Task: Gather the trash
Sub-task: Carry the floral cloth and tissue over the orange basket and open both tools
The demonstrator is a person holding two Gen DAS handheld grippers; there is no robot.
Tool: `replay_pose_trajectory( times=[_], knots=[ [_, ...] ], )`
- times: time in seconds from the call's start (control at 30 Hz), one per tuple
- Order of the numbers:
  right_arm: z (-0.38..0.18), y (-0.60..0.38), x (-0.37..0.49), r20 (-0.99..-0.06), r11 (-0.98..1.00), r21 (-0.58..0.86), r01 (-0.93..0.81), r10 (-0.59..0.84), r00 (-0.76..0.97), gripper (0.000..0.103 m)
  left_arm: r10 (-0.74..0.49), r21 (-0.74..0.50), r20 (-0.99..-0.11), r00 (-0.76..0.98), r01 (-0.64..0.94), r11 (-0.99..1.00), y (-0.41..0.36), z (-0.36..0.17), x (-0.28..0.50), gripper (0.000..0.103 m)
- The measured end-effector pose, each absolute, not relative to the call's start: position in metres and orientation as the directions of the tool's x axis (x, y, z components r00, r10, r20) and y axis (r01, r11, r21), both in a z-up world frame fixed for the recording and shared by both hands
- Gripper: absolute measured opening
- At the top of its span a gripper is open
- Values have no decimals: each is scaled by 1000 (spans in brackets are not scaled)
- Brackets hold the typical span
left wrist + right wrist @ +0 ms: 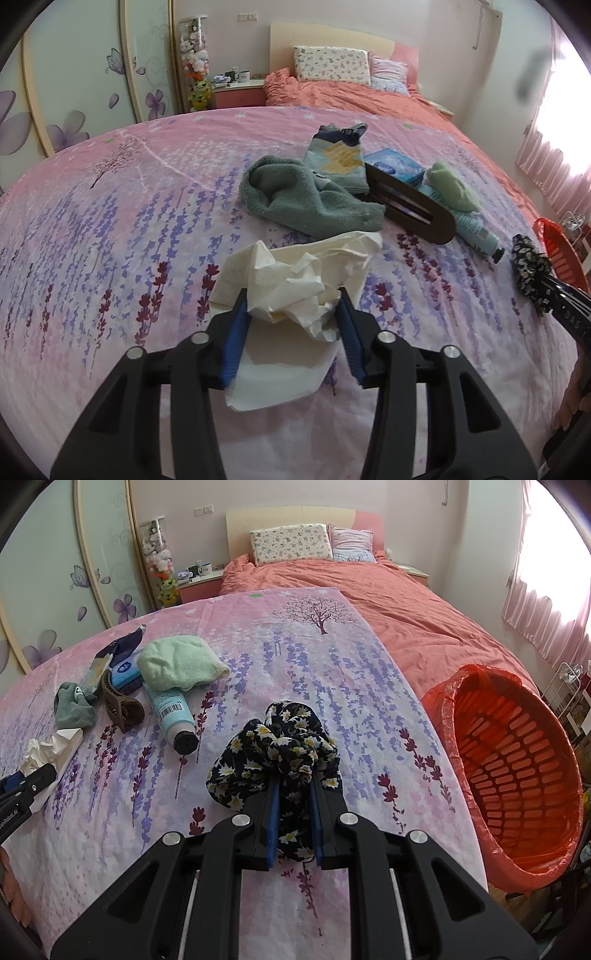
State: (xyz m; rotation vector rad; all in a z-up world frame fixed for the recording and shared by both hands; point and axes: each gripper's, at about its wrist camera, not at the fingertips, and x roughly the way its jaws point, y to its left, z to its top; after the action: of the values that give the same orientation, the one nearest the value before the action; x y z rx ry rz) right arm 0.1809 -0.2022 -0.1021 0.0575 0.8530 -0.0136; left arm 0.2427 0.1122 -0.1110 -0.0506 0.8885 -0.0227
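A crumpled white tissue (295, 284) lies on the pink flowered bedspread (92, 229). My left gripper (291, 299) has its blue pads on both sides of the tissue and is shut on it; it shows at the left edge of the right wrist view (22, 779). My right gripper (293, 786) is shut on a black floral scrunchie (280, 738), held just above the bedspread; it also shows in the left wrist view (532, 269). An orange bin (517, 775) with a red liner stands tilted at the bed's right side.
A grey-green sock (303, 195), a patterned sock (340, 155), a blue packet (395, 166), a brown hair clip (410, 206), a light green cloth (181, 661) and a pale blue tube (171, 712) lie clustered on the bedspread. Orange duvet and pillows lie beyond. A wardrobe stands left.
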Motion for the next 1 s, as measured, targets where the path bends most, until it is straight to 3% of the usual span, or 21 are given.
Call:
replay_pose_trajectory(
  times=[0.23, 1.0],
  knots=[
    [-81, -208, 167, -678, 996, 89, -7, 65, 732, 9, -47, -59, -729, 682, 5, 998, 113, -90, 231, 44],
    [-18, -246, 120, -526, 992, 126, 25, 45, 849, 9, -81, -18, -586, 806, 87, 996, 44, -1, 196, 44]
  ],
)
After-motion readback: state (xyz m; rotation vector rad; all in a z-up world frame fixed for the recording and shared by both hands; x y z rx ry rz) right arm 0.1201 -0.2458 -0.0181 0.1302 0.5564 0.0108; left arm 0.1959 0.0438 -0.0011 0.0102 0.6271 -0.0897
